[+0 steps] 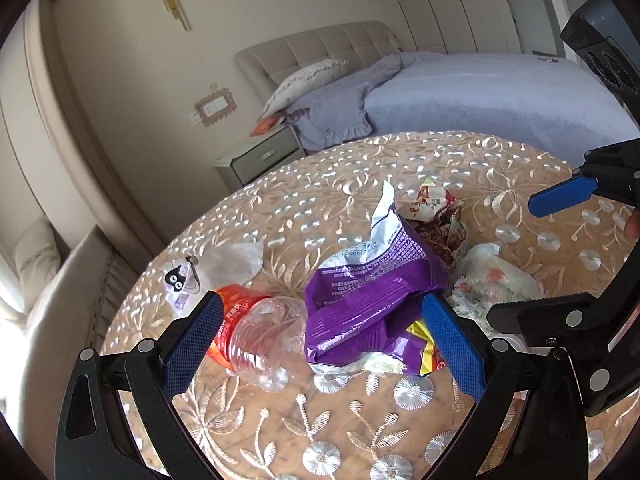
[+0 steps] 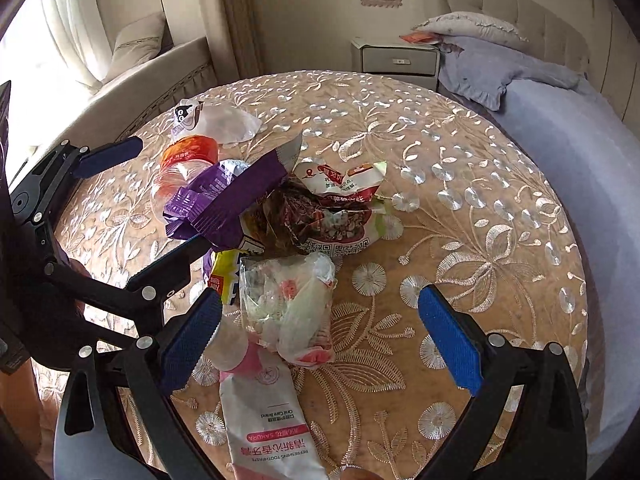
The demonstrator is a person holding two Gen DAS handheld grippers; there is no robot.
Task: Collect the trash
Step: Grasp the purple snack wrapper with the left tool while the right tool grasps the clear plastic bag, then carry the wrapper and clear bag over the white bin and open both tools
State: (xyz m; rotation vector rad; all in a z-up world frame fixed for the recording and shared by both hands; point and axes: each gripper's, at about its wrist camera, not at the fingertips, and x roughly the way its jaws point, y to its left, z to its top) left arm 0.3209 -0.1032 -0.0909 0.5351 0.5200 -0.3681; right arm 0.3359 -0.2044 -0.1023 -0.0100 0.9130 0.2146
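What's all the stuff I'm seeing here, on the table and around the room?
purple snack bag: one, purple, crumpled, middle of the pile
plastic bottle: one, clear with an orange label, lying left of the purple bag
red-and-white wrapper: one, crumpled, far side of the pile
clear plastic bag: one, see-through with pink bits, near side of the pile
toothpaste tube: one, pink and white, nearest the right wrist camera
white bag: one, white with a cartoon face, far left of the table
table: one, round, tan embroidered cloth
bed: one, lavender cover, behind the table
nightstand: one, grey, beside the bed
left gripper: open, blue pads either side of the bottle and purple bag
right gripper: open, over the clear bag
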